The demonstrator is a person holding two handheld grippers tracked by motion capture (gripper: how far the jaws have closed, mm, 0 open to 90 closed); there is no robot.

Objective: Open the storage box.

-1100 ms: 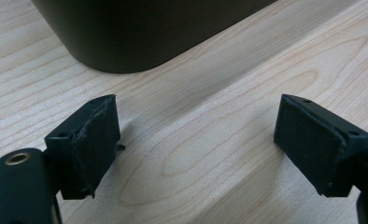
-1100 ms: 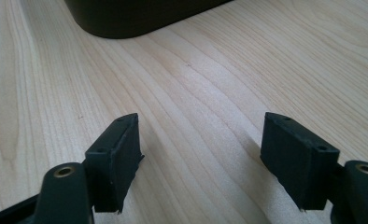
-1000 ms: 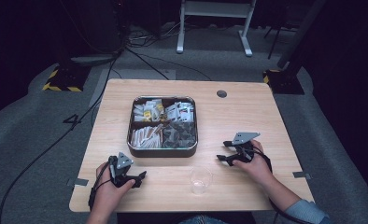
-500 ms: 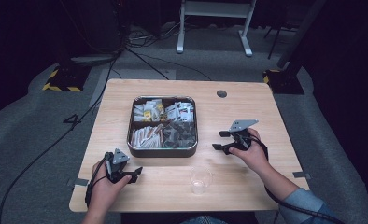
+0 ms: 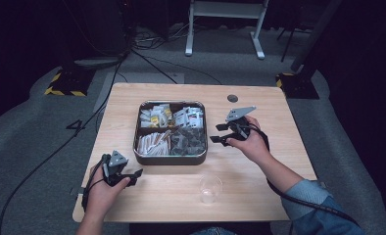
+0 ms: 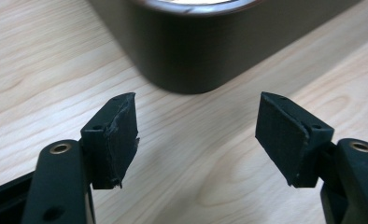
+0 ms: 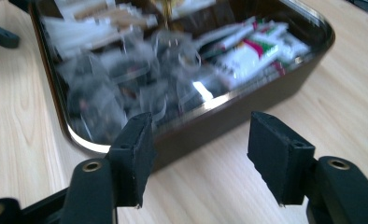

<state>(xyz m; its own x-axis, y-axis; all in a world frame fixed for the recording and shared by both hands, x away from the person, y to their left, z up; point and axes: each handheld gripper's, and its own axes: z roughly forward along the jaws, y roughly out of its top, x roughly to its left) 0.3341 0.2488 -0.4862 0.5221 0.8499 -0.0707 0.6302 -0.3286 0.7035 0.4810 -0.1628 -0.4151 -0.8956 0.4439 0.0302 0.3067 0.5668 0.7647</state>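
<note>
Both hands rested low on the pale wooden bench [image 5: 279,122]; the left gripper [image 6: 196,135] and right gripper [image 7: 196,154] had fingers spread, empty, each facing the dark rectangular metal tray [image 5: 169,159] of what looked like sachets.

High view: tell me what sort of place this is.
Probably a lab or studio recording bay: a lone wooden table on grey floor, hazard-striped stand bases, loose cables and dark surroundings.

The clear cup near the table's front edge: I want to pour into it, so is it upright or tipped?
Upright. In the high view the clear cup shows a round rim facing up.
</note>
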